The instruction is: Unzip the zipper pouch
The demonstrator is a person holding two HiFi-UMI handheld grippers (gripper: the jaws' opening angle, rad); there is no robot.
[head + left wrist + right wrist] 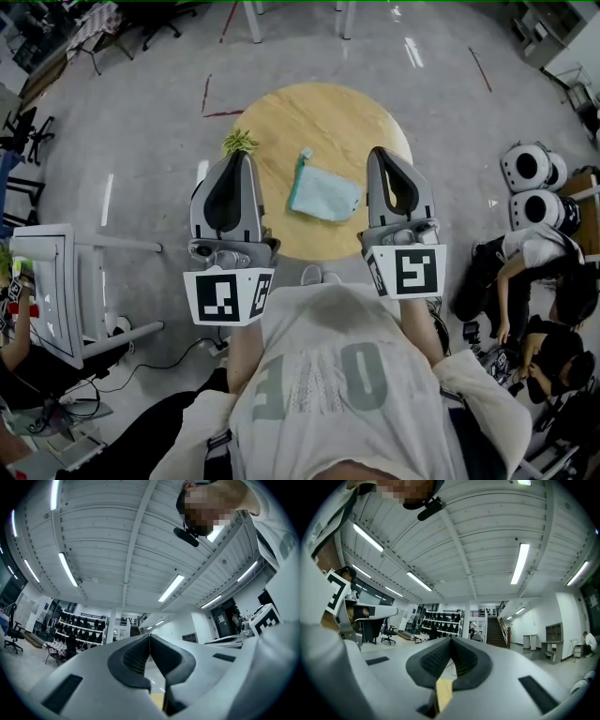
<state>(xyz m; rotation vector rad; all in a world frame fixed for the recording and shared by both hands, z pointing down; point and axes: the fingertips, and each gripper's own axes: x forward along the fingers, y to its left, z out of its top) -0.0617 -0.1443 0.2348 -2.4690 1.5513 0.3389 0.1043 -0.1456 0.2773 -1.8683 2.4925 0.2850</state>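
Pouch, pale blue-green, lies flat on the round wooden desk, a little right of the desk's middle and toward its near edge, with a small tab or cord sticking out at its upper left corner. From above I cannot tell whether its zipper is closed or whether anything is inside it. The desk stands on a grey floor and carries only the pouch and one small thing at its left rim. The left tool is held over the desk's left edge and the right tool over its right edge, with the pouch between them in the head view and touched by neither. In the left gripper view the left tool is clenched, its dark ribbed pads meeting with nothing between them, and it looks out at the ceiling and the room. The right tool in its own view is likewise clenched and empty. A small green and yellow plant sits at the desk's left rim, just beside the left tool's tip.
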